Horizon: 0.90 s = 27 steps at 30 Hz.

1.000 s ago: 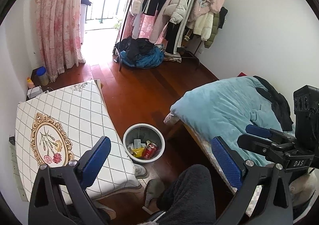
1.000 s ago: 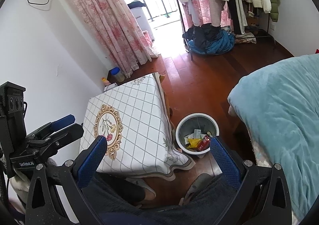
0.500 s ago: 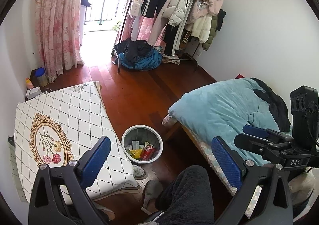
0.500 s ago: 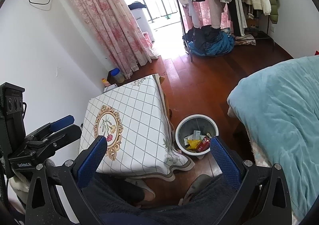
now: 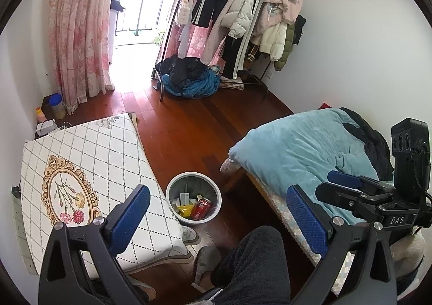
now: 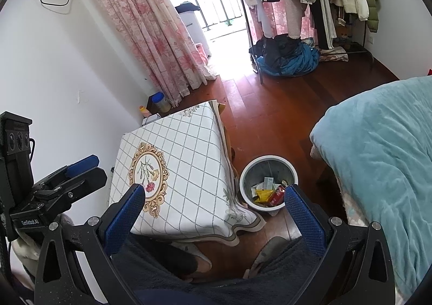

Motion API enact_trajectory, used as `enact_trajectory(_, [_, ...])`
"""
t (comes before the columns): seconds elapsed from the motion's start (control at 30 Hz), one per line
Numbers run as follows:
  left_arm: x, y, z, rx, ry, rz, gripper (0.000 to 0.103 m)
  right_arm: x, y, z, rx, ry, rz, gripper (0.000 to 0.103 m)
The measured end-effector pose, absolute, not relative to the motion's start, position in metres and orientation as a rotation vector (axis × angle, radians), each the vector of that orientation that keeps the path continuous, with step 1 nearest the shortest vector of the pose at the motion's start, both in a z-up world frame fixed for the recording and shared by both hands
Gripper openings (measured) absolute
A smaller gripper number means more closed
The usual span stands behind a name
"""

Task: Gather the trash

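A grey waste bin (image 5: pixel 172 186) stands on the wooden floor between the table and the bed; it also shows in the right wrist view (image 6: pixel 247 167). In it lie a red can (image 5: pixel 201 207), a yellow wrapper (image 5: pixel 185 209) and white paper scraps. My left gripper (image 5: pixel 217 213) is open and empty, held high above the bin. My right gripper (image 6: pixel 214 206) is open and empty, also high over the table edge and bin. Each gripper shows in the other's view, the right gripper (image 5: pixel 351 186) at the right and the left gripper (image 6: pixel 78 170) at the left.
A low table with a white checked cloth (image 5: pixel 89 170) stands left of the bin. A bed with a teal blanket (image 5: pixel 302 148) is on the right. A clothes rack (image 5: pixel 243 21) and a heap of clothes (image 5: pixel 189 80) stand at the back. My knees and slippers (image 5: pixel 208 261) are below.
Both grippers have drifted slightly, so the bin sits a little further left in the left wrist view. Both stay open and empty.
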<state>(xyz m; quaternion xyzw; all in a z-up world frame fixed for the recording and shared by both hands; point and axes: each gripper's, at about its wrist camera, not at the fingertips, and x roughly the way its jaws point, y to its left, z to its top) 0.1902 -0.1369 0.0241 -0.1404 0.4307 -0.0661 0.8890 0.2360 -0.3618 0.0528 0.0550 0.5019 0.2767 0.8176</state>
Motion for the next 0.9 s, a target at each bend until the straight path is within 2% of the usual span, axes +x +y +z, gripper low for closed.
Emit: enact_trajectory(0.9, [0.1896,-0.1331,0.0243,-0.286,0.885,-0.147,0.103,0.2367,-0.3591,0.0525,0.111,1.072,0.598,0.103])
